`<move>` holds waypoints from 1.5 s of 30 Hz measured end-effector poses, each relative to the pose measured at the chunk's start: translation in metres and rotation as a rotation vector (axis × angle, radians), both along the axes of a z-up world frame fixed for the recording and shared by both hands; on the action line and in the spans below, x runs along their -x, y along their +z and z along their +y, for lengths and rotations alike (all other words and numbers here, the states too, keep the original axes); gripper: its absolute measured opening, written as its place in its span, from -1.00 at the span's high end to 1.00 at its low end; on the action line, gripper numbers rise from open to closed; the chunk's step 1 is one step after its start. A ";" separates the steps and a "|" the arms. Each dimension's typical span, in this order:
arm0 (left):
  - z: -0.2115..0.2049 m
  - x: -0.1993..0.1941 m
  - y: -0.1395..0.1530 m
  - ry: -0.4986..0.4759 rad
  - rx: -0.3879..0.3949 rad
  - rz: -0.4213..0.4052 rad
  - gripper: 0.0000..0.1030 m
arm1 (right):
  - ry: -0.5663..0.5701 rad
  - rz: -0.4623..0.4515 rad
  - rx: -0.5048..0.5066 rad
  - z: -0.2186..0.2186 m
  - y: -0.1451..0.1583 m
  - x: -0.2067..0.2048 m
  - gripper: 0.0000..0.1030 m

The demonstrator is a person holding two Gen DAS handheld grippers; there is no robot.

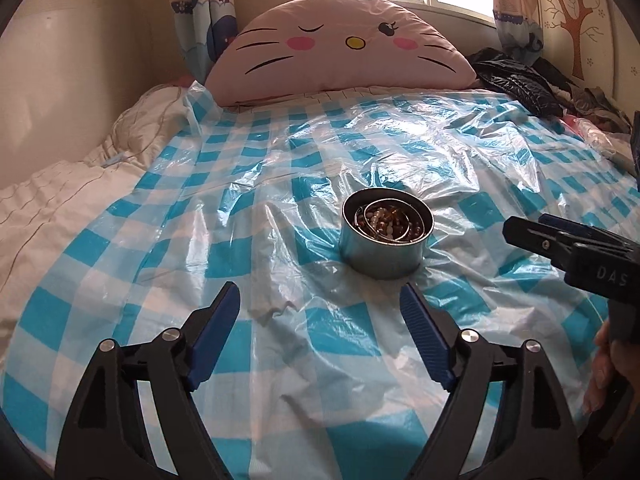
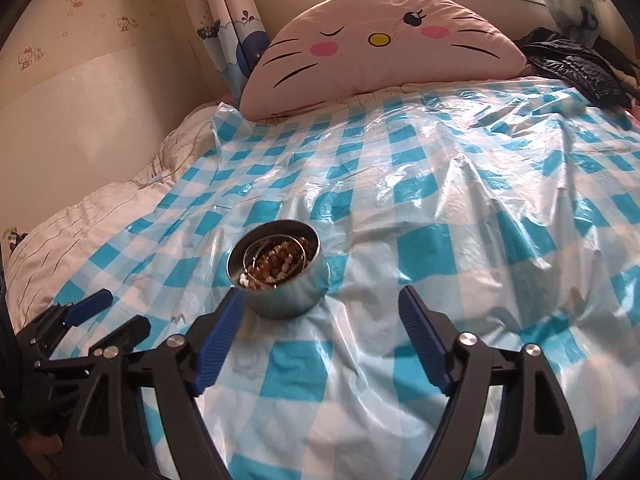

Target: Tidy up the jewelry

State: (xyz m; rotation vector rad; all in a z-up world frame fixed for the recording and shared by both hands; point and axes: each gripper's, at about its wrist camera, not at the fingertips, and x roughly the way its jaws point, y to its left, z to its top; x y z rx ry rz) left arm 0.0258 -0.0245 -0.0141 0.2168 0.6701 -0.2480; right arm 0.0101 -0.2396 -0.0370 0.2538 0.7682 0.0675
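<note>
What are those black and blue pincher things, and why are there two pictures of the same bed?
Each is a grabbing tool that a person holds, one per hand, with a camera on it. One picture looks out from the left tool, the other from the right tool. Both are open and hold nothing. On the bed lies a blue checked plastic sheet. On it stands a round metal tin with beaded jewelry and metal rings inside. Behind is a pink cat-face pillow.

From my left wrist camera, the only lettering I can read is "DAS" in pale capitals on the black body of the right gripper (image 1: 520, 226), off to the right of my claw; the word runs out of frame.
</note>
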 end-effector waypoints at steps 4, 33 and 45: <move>0.012 0.029 0.004 0.005 -0.021 -0.007 -0.72 | -0.075 -0.071 0.012 -0.004 0.021 0.044 -0.85; 0.023 0.064 0.013 0.041 0.054 -0.049 -0.86 | -0.103 -0.050 0.116 0.008 0.034 0.087 -0.86; 0.015 0.067 0.014 0.030 0.044 -0.050 -0.86 | -0.104 -0.052 0.115 0.007 0.034 0.086 -0.86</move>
